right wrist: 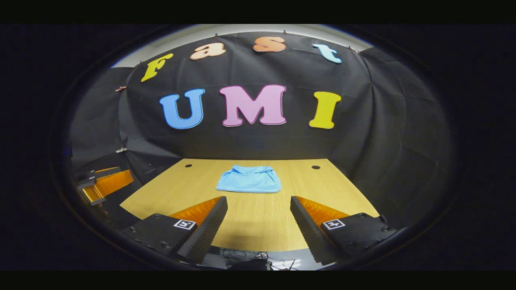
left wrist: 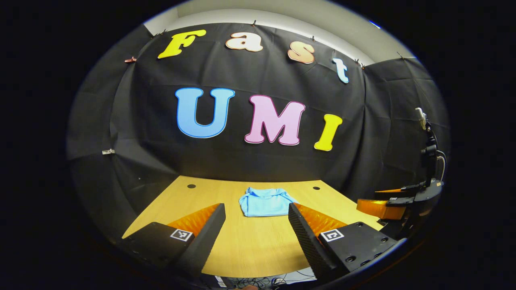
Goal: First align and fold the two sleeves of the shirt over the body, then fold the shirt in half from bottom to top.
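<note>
Left gripper view: left gripper [left wrist: 256, 209] fingers spread apart, holding nothing.
Right gripper [right wrist: 258, 201]: also spread, holding nothing.
Surface: light wooden table [right wrist: 250, 217] carries folded light-blue shirt [right wrist: 249, 179].
Room: black cloth wall [right wrist: 250, 141].

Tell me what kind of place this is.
Probably a recording booth for handling demos: black cloth wall, bare wooden table holding one folded light-blue shirt, and two handheld grippers, left and right.

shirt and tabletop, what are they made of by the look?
Shirt: light blue soft fabric, probably a cotton-type knit; matte, with limp folds and a soft collar edge; the weave is too small to tell.
Table: wood-look top, likely laminate or veneer; fine straight grain, smooth, faint sheen, with dark round holes near the back.
</note>
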The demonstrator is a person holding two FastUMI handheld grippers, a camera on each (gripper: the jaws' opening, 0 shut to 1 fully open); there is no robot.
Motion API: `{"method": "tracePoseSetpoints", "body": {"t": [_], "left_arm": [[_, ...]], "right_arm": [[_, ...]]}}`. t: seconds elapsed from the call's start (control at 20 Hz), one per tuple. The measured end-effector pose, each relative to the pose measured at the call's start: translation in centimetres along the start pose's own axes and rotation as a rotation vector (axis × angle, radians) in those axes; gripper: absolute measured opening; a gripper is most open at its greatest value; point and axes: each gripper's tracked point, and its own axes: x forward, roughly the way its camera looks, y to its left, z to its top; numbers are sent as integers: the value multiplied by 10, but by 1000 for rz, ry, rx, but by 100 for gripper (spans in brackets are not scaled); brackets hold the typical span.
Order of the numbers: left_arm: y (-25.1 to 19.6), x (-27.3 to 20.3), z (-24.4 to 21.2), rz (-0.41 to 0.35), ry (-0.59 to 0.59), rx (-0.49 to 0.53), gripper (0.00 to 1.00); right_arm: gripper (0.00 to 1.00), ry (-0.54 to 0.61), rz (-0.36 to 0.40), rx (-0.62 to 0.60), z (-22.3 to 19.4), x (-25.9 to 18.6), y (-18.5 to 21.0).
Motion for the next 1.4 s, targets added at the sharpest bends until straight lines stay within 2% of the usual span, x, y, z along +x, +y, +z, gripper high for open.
{"method": "tracePoseSetpoints", "body": {"t": [0.2,0.55,1.4], "left_arm": [[-1,5,0,-12,-3,37,99],[-8,16,0,-57,3,17,99],[-10,19,-3,-49,-1,36,99]], "right_arm": [[98,6,3,16,-1,7,2],[98,9,-5,-1,-6,16,6],[97,-15,14,-27,0,14,8]]}}
